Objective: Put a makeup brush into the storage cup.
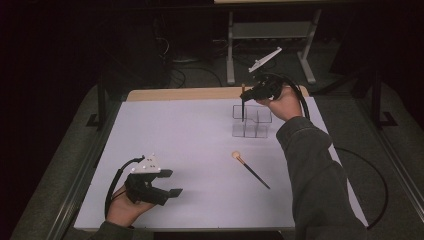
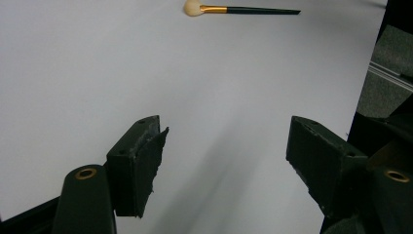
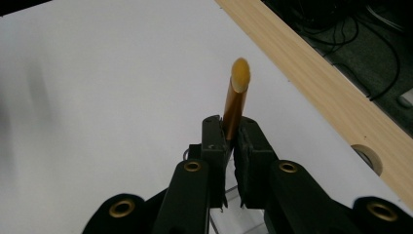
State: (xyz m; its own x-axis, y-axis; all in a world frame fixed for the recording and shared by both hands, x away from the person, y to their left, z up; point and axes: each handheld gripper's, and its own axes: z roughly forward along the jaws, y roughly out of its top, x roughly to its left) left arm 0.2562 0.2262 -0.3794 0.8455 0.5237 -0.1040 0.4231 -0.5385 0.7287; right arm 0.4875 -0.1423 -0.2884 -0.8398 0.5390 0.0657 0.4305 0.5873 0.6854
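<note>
My right gripper is at the far right of the table, shut on a makeup brush that stands upright. The brush's lower end dips into a clear, compartmented organizer. In the right gripper view the brush's gold ferrule and tan tip rise from between the jaws of my right gripper. A second brush with a pale round head lies flat on the white mat; it also appears in the left gripper view as a brush far ahead. My left gripper rests open at the front left, and nothing sits between the jaws of the left gripper.
A white mat covers the table, with a bare wooden strip along the far edge. A black cable loops off the right side. A metal stand and floor cables lie beyond the table.
</note>
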